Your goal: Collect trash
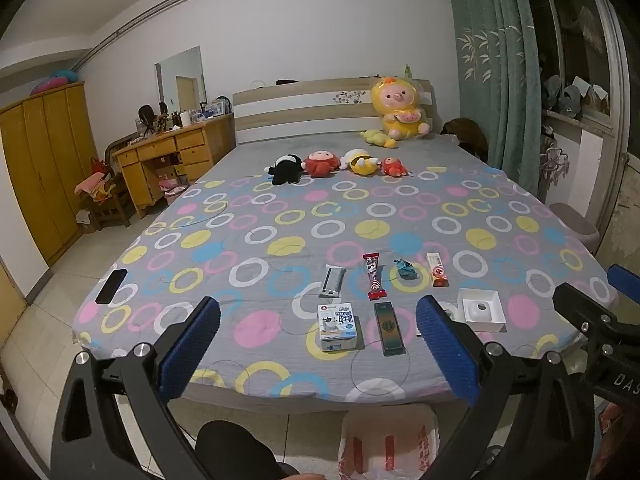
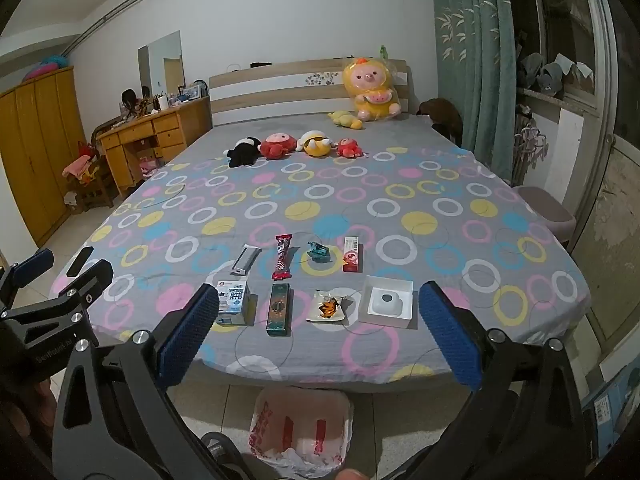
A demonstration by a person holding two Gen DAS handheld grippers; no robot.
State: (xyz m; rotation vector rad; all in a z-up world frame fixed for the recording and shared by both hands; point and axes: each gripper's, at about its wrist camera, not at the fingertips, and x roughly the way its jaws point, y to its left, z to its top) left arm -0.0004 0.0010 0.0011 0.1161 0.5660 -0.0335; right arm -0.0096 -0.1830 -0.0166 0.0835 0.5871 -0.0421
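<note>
**Left wrist view: nothing picked up yet, both claws gaping**

Left wrist view shows left gripper (image 1: 318,354) wide open, nothing between blue ribbed pads, hovering above foot of bed (image 1: 256,216). Right gripper (image 2: 318,334) same: spread wide, empty, angled down twd the trash rows.

Trash laid in two rows near bed's front edge. Back row, L to R: silver foil wrapper (image 2: 246,261), red candy wrapper (image 2: 282,257), crumpled teal wrapper (image 2: 319,253), slim red-white box (image 2: 352,254). Front row: small milk carton (image 2: 233,302), long dark green box (image 2: 279,309), clear flat packet w/ orange bits (image 2: 329,306), white square tray (image 2: 386,301) w/ rounded white piece inside. White plastic bag (image 2: 301,426) w/ red print stands open on floor just below bed edge, betw the grippers.

Step, by judgement: start of collection, approach phase. Next move prob needs one claw lowered over a front-row item, closed, then carried back over bag mouth.

Handling guesses: carton and boxes rigid, easy to pinch across narrow sides. Foil and crumpled wrappers thin, flat on soft fabric; likely need pads pressed into bedding. Black phone (image 1: 111,286) at left edge and plush toys (image 1: 320,164) farther back look like non-trash.
</note>
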